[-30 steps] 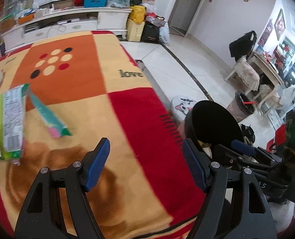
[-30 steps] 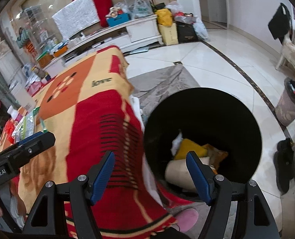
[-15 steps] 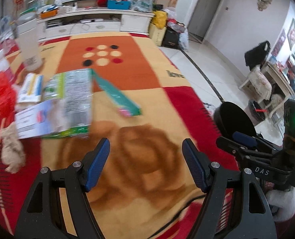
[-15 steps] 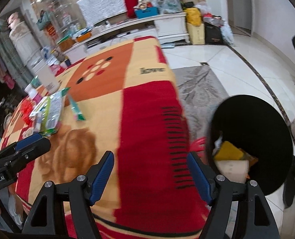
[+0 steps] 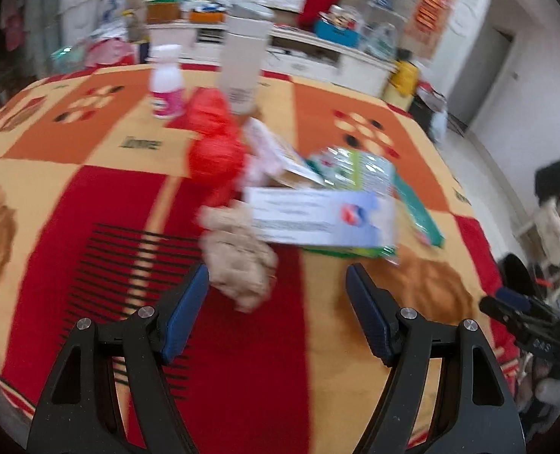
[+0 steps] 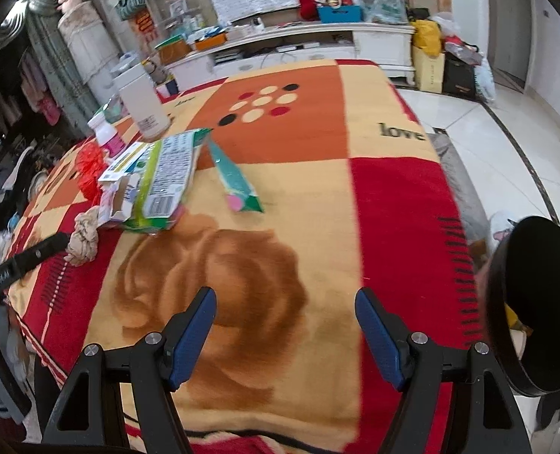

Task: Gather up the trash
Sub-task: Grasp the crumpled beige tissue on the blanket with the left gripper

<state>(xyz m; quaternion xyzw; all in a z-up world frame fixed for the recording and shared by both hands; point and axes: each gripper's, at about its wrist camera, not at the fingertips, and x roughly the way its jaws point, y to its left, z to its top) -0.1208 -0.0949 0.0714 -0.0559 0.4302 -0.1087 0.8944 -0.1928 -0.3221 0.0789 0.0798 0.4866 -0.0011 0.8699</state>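
Covering the table is a thick blanket [image 6: 299, 196] in red, orange and cream squares with a brown rose pattern, and both grippers hang over it. Between the blue pads of the left gripper [image 5: 276, 299] there is only air; the jaws stand wide apart, and a crumpled beige wad [image 5: 238, 261] lies on the blanket just in front of the left pad. The right gripper [image 6: 285, 321] also has its jaws wide with nothing between them, above the brown rose. Beyond the beige wad lies the pile of trash: a flat white and blue carton [image 5: 318, 217] on top of a green snack wrapper [image 6: 170, 181], with a red crumpled bag [image 5: 213, 147] touching the pile on its far left side. A teal wrapper with a pink end [image 6: 236, 183] lies alone just beside the pile, toward the right. Behind them stand a small pink and white bottle [image 5: 166, 83] and a tall white canister [image 6: 142, 106], both upright. Off the right edge of the blanket is a black bin [image 6: 537, 306], with some yellow and pale trash seen inside.
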